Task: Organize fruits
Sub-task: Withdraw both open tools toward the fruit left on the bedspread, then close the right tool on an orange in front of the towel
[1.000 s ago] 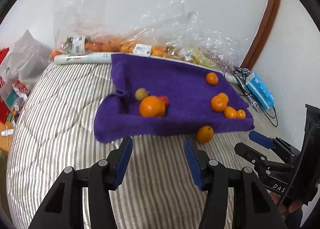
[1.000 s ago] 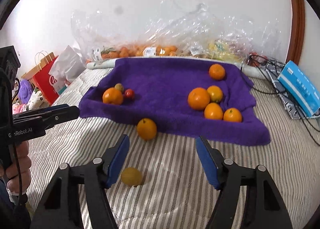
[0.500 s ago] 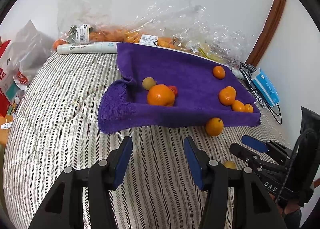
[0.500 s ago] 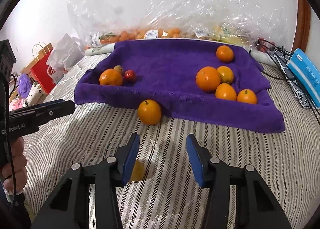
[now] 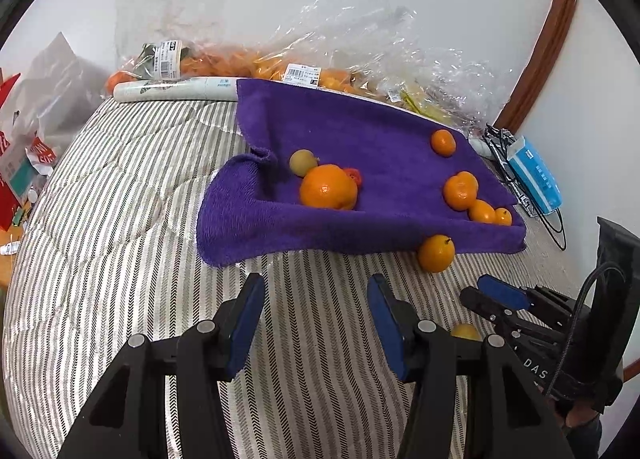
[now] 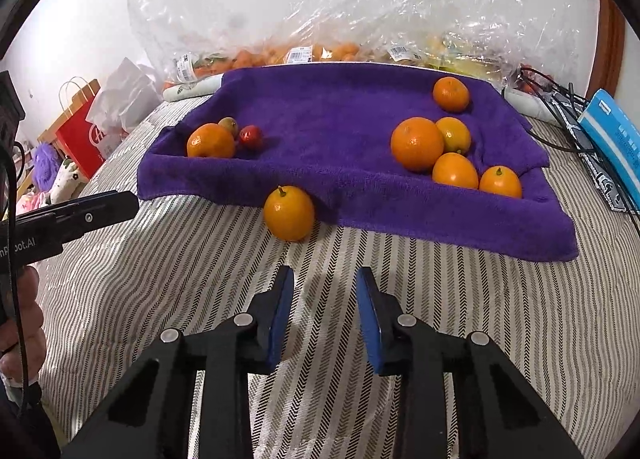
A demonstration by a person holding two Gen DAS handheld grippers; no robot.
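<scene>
A purple towel (image 6: 340, 127) lies on the striped bed with several oranges on it. A left group has a big orange (image 6: 210, 141), a greenish fruit (image 6: 229, 125) and a small red fruit (image 6: 251, 137). A right group of oranges (image 6: 417, 143) sits near the towel's right edge. One orange (image 6: 289, 213) rests on the bed against the towel's front edge; it also shows in the left wrist view (image 5: 436, 253). A small yellow fruit (image 5: 465, 331) lies on the bed by my right gripper (image 5: 494, 301). My right gripper (image 6: 325, 295) is open and empty. My left gripper (image 5: 316, 311) is open and empty.
Clear plastic bags of fruit (image 6: 320, 47) lie along the wall behind the towel. A blue box (image 6: 616, 135) and black cables (image 6: 556, 95) sit at the right. A red bag (image 6: 78, 135) stands off the bed's left side. A white roll (image 5: 176, 90) lies at the back.
My right gripper moved forward toward the loose orange and its jaws narrowed; the yellow fruit left its view. The left gripper drifted slightly, still open.
</scene>
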